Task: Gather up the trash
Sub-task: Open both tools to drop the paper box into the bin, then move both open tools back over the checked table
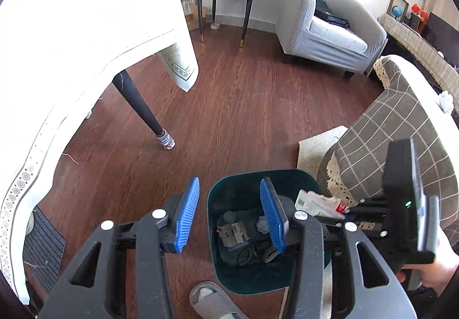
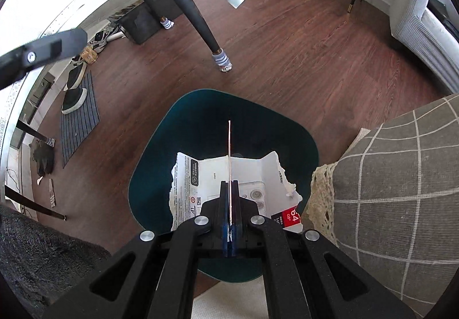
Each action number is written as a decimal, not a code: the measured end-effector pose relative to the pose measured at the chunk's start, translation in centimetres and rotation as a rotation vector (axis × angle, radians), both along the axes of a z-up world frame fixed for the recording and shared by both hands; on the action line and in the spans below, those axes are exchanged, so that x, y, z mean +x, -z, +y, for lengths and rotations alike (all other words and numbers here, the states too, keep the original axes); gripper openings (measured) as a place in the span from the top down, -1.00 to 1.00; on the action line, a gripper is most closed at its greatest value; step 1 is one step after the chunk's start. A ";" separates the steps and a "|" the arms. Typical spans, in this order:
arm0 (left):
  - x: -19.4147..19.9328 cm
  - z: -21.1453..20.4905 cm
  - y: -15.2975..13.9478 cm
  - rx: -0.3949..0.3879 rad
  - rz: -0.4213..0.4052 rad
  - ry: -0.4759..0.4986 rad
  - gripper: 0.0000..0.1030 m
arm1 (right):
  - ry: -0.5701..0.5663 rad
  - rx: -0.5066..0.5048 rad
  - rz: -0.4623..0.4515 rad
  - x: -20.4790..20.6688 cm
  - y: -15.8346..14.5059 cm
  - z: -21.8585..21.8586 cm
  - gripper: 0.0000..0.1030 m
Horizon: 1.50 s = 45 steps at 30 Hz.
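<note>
A dark teal bin (image 2: 160,164) is seen on the wood floor, with small cartons and dark rings lying at its bottom. Directly over its mouth a torn white package (image 2: 209,175) is held, pinched edge-on by the closed right gripper (image 2: 229,193). The left gripper (image 1: 229,198) is parked above the bin's rim, its blue pads parted and nothing between them.

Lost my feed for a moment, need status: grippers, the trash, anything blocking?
Left gripper open, empty. Right gripper shut on torn white cardboard packaging, over dark teal plastic bin. Bin already holds scraps; nothing blocking the drop.
</note>
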<state>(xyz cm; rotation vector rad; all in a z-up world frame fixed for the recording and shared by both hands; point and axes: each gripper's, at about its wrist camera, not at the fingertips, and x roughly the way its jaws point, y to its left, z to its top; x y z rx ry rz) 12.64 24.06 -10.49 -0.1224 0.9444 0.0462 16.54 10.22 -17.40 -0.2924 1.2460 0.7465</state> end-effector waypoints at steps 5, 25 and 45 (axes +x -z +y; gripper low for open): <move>0.5 -0.9 -0.9 -0.015 -0.017 0.006 0.06 | -0.007 -0.021 0.038 -0.4 0.9 -0.4 0.86; 0.9 -4.9 -7.0 -0.026 -0.172 0.017 -0.14 | -0.026 0.141 -0.119 -2.3 -6.0 -4.0 0.23; 1.4 -10.7 -11.1 -0.051 -0.304 0.059 -0.48 | 0.054 0.275 -0.386 -2.7 -17.1 -11.6 -0.08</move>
